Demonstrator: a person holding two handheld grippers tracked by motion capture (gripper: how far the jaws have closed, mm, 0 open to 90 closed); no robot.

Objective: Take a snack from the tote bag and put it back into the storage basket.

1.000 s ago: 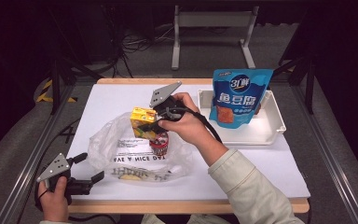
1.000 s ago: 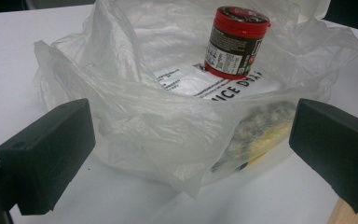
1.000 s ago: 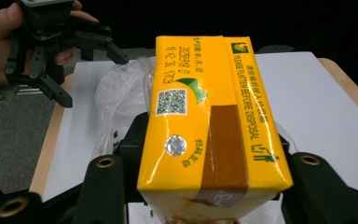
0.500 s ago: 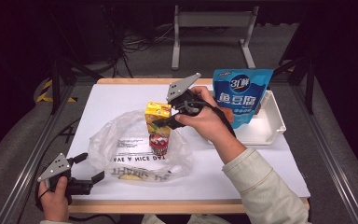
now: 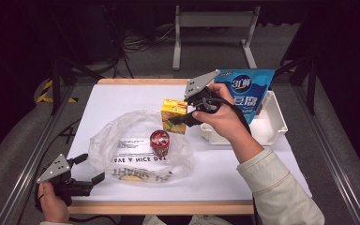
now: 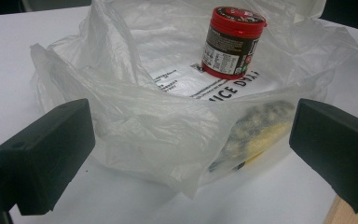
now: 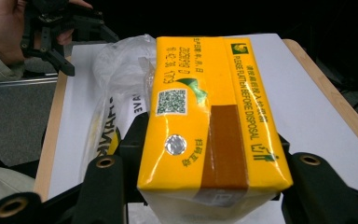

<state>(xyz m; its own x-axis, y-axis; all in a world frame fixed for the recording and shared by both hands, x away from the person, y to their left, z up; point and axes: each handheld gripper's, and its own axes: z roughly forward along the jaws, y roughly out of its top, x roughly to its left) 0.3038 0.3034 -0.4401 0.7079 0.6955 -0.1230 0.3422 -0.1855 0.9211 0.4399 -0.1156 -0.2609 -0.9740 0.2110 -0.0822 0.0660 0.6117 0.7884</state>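
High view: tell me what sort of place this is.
Probably a lab or studio set up for recording, not a home. The white-topped table stands on grey carpet among dark surroundings, with a metal stand and loose cables behind it, and a person's hand works a camera-fitted right gripper.

A recording lab or studio rather than a home; black surroundings enclose a white-topped counter [image 5: 122, 101]; cables [image 5: 140, 42] lie tangled on grey floor [image 5: 23, 136]; a metal stand [image 5: 213, 28] rises behind.
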